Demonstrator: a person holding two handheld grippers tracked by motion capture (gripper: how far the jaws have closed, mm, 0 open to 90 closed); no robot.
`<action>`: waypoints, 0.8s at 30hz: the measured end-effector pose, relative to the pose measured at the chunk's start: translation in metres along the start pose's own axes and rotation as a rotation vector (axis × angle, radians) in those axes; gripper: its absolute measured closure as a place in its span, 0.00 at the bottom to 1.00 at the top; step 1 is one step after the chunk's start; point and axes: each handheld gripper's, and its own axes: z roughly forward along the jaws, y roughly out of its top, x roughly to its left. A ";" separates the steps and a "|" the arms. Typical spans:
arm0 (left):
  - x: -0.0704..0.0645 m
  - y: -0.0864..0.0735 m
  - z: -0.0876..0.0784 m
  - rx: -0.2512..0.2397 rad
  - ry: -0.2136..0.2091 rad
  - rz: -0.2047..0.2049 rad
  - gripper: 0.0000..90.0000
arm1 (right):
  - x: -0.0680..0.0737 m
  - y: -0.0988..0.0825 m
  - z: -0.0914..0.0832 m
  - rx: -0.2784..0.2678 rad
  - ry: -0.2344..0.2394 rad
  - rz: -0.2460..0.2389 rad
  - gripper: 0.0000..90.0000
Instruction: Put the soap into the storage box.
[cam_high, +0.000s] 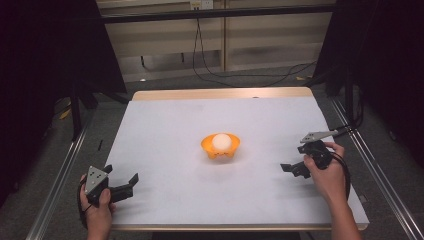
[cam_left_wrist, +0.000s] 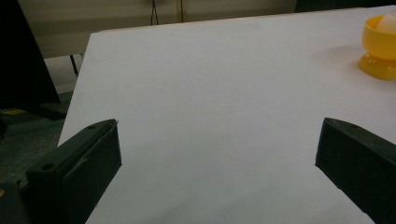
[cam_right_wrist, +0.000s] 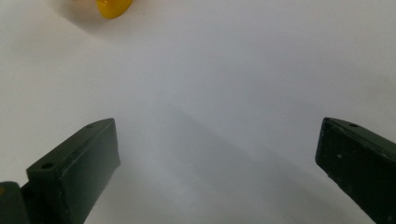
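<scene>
An orange cup-like holder stands near the middle of the white table sheet, with a white ball resting in it. My left gripper sits at the near left corner, held by a hand, open and empty, jaws pointing right. My right gripper is at the right side, open and empty, jaws aimed left toward the holder. The left gripper view has the holder at its far right, beyond my open left gripper. In the right gripper view the holder's base is at the top edge.
The sheet covers a wooden table whose far edge shows bare wood. Metal rails run along both sides. Cables lie on the floor beyond the table. Dark curtains flank the scene.
</scene>
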 end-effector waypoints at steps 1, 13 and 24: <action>0.000 0.000 0.000 0.000 0.000 0.000 0.00 | 0.000 -0.002 -0.002 0.005 -0.008 0.002 0.00; 0.000 0.000 0.000 -0.002 -0.003 0.001 0.00 | -0.011 -0.028 -0.015 -0.012 -0.029 0.039 0.00; 0.000 0.000 0.000 -0.002 -0.002 0.001 0.00 | -0.017 -0.050 -0.026 -0.024 -0.053 0.062 0.00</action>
